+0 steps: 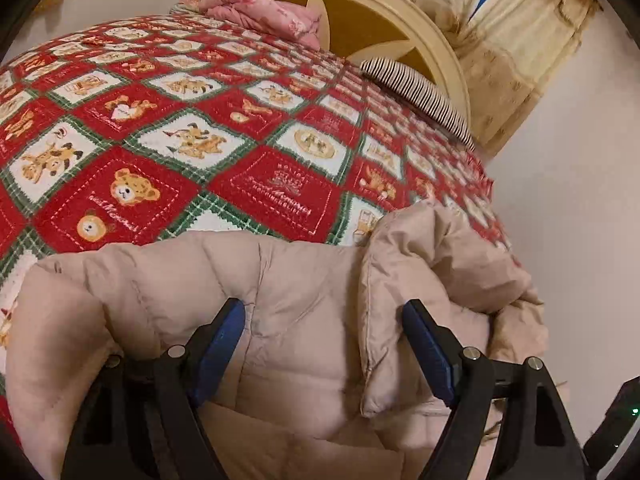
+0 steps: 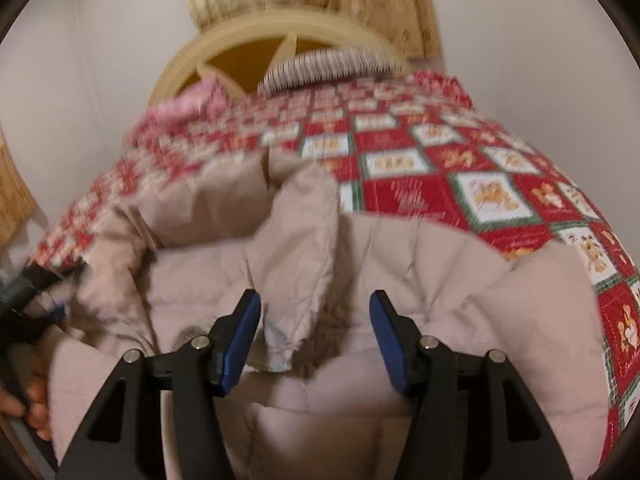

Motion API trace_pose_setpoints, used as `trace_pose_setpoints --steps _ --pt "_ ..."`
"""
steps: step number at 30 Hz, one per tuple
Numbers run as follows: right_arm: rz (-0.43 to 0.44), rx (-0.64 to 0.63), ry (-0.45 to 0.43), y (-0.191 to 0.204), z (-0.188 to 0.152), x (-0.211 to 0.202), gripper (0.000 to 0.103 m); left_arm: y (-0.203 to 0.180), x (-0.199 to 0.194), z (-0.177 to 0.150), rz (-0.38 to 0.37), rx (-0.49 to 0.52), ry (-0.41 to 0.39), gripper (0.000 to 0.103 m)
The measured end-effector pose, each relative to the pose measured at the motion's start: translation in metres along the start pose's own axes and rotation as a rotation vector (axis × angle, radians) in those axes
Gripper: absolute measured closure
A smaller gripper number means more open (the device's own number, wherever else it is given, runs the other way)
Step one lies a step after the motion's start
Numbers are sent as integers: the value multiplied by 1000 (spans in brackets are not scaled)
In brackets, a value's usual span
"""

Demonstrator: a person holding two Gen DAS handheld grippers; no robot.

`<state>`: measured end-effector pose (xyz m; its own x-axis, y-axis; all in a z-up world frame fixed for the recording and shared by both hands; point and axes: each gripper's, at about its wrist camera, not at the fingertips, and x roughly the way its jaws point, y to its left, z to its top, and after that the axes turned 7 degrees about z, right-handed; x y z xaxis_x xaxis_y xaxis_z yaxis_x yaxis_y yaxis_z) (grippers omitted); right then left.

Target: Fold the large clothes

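Note:
A beige puffer jacket [image 1: 280, 300] lies bunched at the near edge of the bed. My left gripper [image 1: 324, 312] is open just above its quilted panel, with a folded flap [image 1: 400, 280] between the fingers and to the right. In the right wrist view the same jacket [image 2: 460, 300] fills the foreground. My right gripper [image 2: 316, 308] is open, with a sleeve or flap end [image 2: 304, 248] hanging between its fingers. That view is blurred.
The bed carries a red, white and green teddy-bear quilt [image 1: 200, 128]. A pink blanket [image 1: 264, 12] and a striped pillow [image 1: 420, 92] lie by the cream round headboard [image 1: 360, 0]. Curtains [image 1: 500, 40] hang behind. The other gripper and a hand show at the left edge [image 2: 24, 360].

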<state>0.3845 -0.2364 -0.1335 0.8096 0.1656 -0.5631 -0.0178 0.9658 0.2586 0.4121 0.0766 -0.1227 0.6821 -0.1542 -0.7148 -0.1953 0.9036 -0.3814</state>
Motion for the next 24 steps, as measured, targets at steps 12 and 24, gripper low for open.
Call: trace_pose_setpoints --steps 12,24 --pt "-3 65 126 -7 4 15 37 -2 3 0 26 28 -19 22" --pt "8 -127 155 57 113 53 49 -6 -1 7 -18 33 -60 22"
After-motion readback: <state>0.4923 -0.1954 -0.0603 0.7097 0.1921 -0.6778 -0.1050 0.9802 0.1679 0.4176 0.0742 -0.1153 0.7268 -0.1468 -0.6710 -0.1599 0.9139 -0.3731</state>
